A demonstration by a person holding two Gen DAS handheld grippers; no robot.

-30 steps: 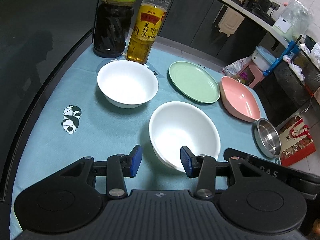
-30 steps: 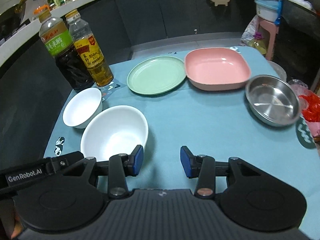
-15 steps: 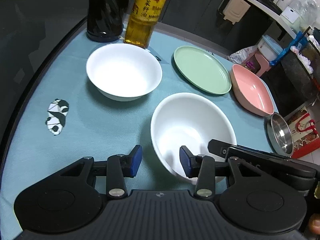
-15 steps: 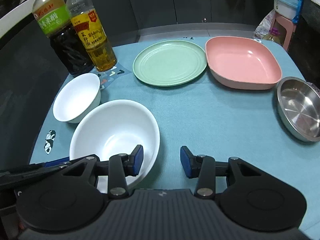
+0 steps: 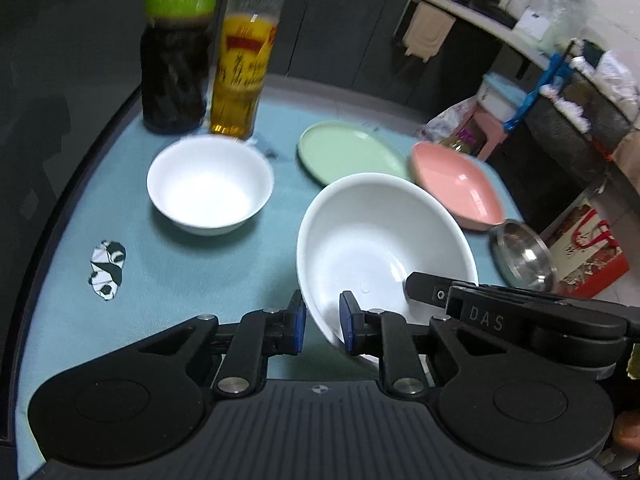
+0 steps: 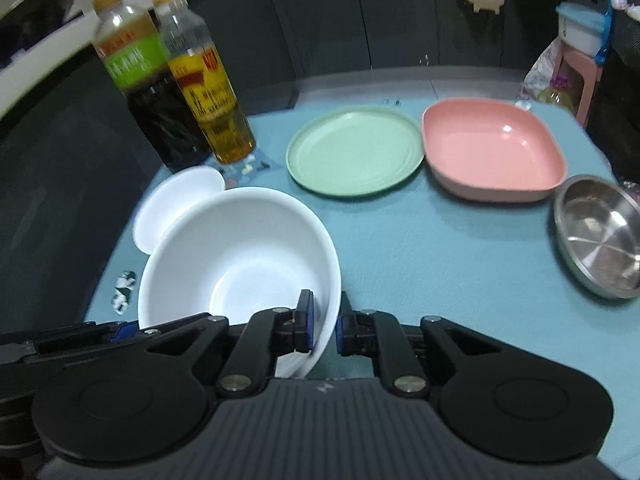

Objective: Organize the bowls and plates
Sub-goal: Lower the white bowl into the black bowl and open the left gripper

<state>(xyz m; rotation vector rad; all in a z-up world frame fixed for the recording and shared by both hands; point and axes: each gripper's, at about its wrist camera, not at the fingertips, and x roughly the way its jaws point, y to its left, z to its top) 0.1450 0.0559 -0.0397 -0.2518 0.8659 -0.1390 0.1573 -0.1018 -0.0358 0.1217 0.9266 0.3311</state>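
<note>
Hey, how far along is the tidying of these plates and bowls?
Nothing looks stacked yet. In hand: the left gripper and right gripper are each clamped on the rim of the large white bowl, which looks tilted. Left to do: the small white bowl, green plate, pink dish and steel bowl sit separately.

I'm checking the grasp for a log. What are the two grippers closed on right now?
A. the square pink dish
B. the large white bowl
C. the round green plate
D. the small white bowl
B: the left gripper and right gripper each pinch the rim of the large white bowl, one on either side, tilting it.
</note>
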